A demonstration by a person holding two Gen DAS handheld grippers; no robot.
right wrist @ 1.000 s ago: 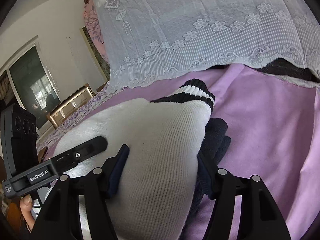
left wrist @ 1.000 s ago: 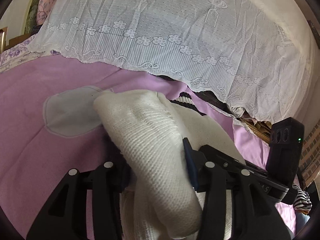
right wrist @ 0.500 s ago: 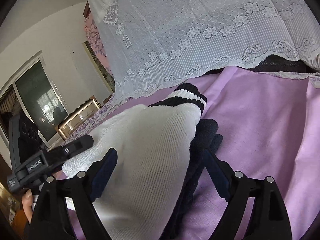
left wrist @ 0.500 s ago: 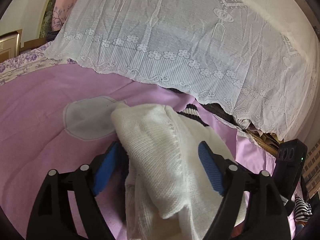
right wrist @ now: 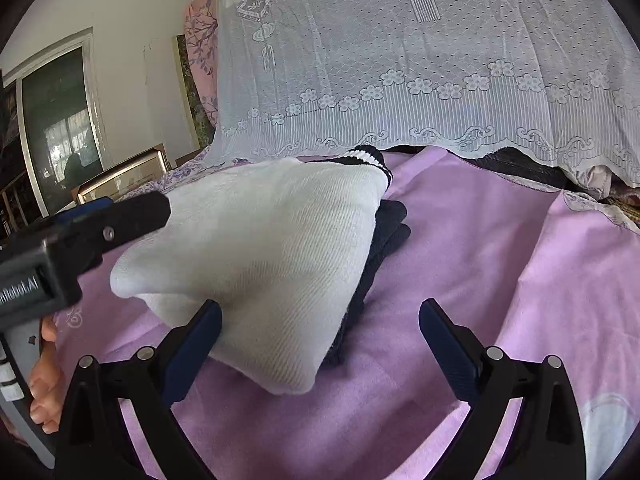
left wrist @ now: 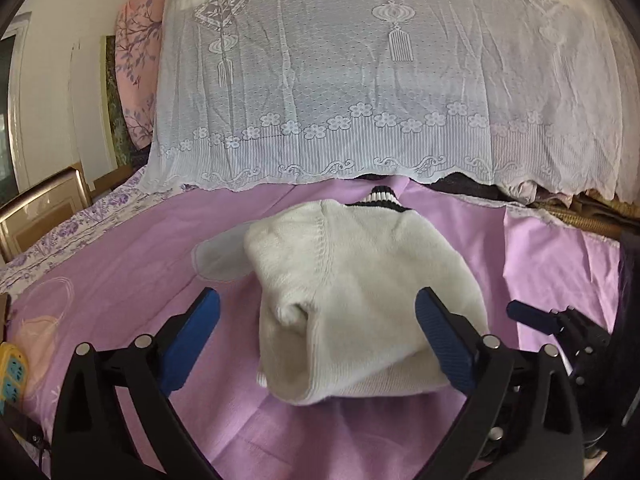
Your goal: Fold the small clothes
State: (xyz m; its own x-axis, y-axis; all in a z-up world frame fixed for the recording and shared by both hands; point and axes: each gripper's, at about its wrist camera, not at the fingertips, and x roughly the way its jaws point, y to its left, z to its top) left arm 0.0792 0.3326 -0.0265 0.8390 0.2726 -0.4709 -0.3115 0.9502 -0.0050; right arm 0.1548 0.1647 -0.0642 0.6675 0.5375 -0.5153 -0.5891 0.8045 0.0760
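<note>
A folded white knit sweater (left wrist: 352, 292) with a black-and-white striped cuff (left wrist: 380, 196) lies on the purple bedsheet (left wrist: 132, 264). My left gripper (left wrist: 316, 300) stands wide just short of it, jaws still opening, blue pads clear of the knit on both sides. In the right wrist view the sweater (right wrist: 272, 248) rests on a dark navy garment (right wrist: 388, 232). My right gripper (right wrist: 320, 308) is also opening; its pads do not press the sweater's near corner. The left gripper (right wrist: 120, 216) shows at the left there, held by a hand (right wrist: 44, 360).
A white lace cover (left wrist: 360, 80) drapes a tall pile behind the sweater. A grey patch (left wrist: 220, 256) is printed on the sheet. A yellow power strip (left wrist: 12, 372) lies at the left edge. Gold-framed furniture (right wrist: 120, 176) and a window (right wrist: 52, 120) stand far left.
Both grippers opened, let go of the white sweater and drew back from it. The sweater now lies folded on the sheet, farther ahead in both views.
</note>
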